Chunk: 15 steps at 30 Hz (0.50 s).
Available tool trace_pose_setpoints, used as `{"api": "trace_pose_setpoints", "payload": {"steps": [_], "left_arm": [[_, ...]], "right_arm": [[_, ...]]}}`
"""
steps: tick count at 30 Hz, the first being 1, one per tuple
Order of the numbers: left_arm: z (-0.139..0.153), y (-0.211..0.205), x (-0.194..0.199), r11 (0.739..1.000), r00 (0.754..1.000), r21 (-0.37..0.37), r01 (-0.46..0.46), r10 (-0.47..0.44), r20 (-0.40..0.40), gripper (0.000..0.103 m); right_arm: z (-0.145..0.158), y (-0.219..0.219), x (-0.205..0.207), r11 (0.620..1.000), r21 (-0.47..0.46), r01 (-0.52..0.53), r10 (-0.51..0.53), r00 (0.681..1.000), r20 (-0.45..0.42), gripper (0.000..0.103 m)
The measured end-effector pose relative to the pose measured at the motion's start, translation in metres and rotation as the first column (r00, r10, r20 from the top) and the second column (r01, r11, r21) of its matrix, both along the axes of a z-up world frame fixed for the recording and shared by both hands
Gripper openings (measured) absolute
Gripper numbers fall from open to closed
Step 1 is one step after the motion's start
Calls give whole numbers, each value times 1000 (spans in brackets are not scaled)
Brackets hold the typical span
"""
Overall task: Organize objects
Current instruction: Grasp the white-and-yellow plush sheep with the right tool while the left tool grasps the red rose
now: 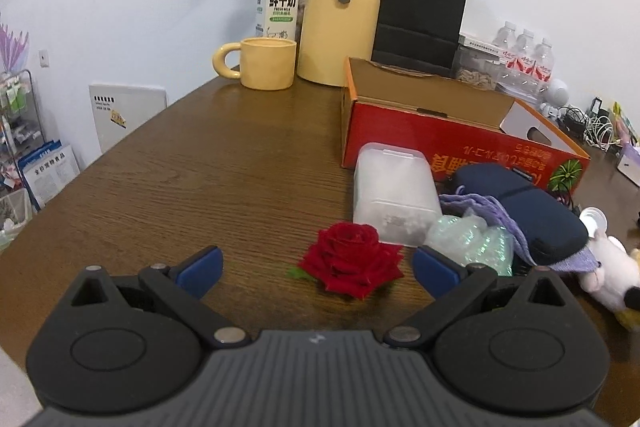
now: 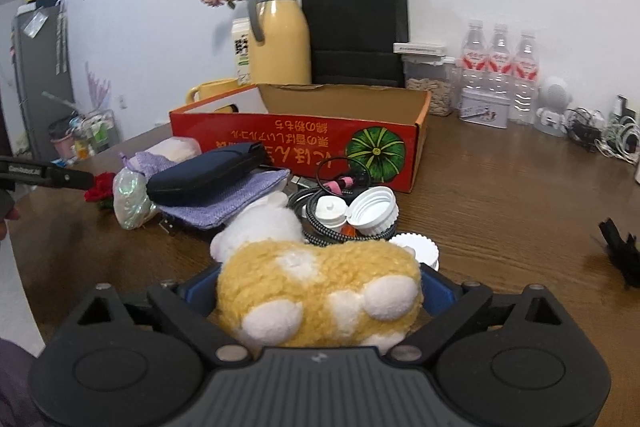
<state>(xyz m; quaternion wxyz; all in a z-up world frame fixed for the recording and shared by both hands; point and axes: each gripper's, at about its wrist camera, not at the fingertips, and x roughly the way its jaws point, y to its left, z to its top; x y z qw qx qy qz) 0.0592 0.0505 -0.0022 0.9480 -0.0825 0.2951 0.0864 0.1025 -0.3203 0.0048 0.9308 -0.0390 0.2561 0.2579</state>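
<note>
Red velvet petals of the artificial rose (image 1: 352, 259) lie on the brown wood-grain table (image 1: 200, 167), just ahead of the left gripper (image 1: 318, 269), whose blue pads stand wide apart and hold nothing. The right gripper (image 2: 320, 287) has its jaws wide too, with the yellow-and-white plush toy (image 2: 320, 291) between them; the pads sit at its fluffy sides, but I cannot tell if they press it. I judge the step in hand as picking items from the pile to put them into the red cardboard box (image 2: 304, 135), which stands open at twelve o'clock from the plush. The next move calls for a firm close on the soft, springy toy, then a lift over the box wall. At eleven o'clock lie a smooth navy case (image 2: 204, 175) and a woven lilac pouch (image 2: 232, 199).
</note>
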Motion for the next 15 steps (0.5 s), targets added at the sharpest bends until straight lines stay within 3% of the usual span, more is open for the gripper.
{"api": "trace_pose_setpoints", "payload": {"steps": [8,10,11,12,15], "left_arm": [[-11,-1,22,999,999,-1,50,-50,-23,101],[-14,1,24,998,997,-17,66,-66,-25,85],[-16,3,24,996,996,-31,80,-81,-28,69],[-16,3,24,995,996,-35,88,-89,-22,59],[-14,5,18,993,994,-51,105,-105,2,50]], "right_arm": [[11,4,-18,997,43,70,-71,997,40,95],[14,6,-20,996,45,79,-82,995,50,95],[16,7,-21,995,47,83,-85,995,53,95],[18,8,-21,995,49,85,-88,995,57,95],[23,11,-23,994,57,94,-98,993,73,95]]}}
